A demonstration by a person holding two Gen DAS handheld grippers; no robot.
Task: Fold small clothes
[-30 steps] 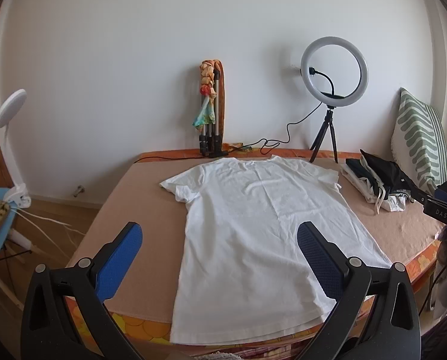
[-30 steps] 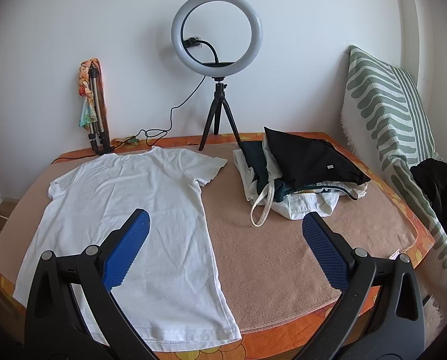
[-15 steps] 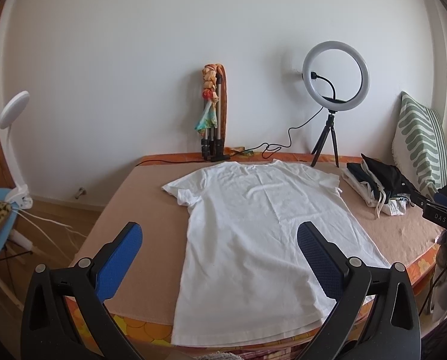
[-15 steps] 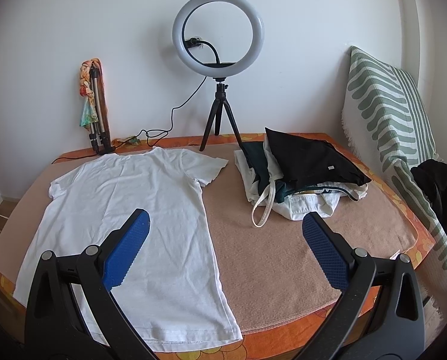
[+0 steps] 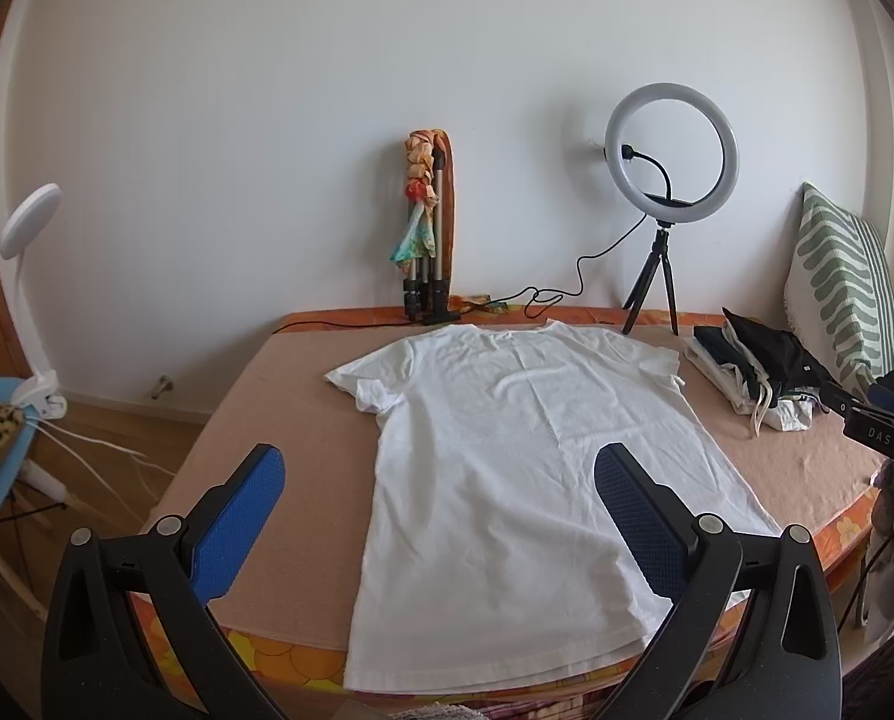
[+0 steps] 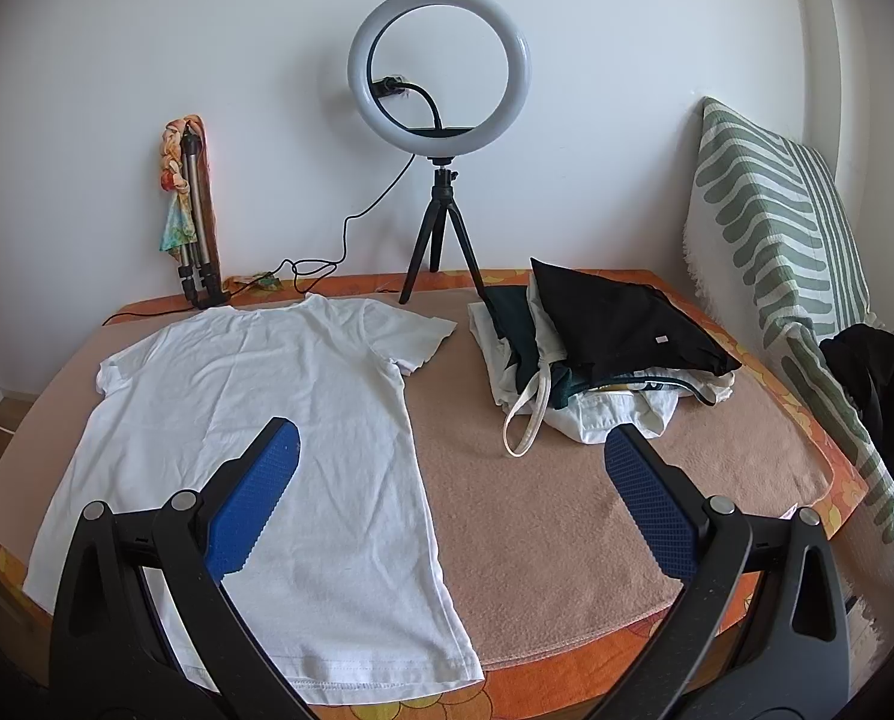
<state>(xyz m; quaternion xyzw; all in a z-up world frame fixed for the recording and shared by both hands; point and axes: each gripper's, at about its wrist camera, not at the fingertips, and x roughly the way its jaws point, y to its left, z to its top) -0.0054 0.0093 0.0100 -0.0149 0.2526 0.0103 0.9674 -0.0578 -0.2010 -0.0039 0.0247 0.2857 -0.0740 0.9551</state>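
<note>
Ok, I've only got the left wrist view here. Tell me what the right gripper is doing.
Observer: The right gripper is open and holds nothing. It hovers over the near side of the bed, with one finger above the white T-shirt and the other above bare blanket.
Operator: Now report what sits to the right of the pile of clothes. My view cuts off there.
Observer: A black garment lies heaped against the lower part of the striped pillow, apart from the pile of clothes.
</note>
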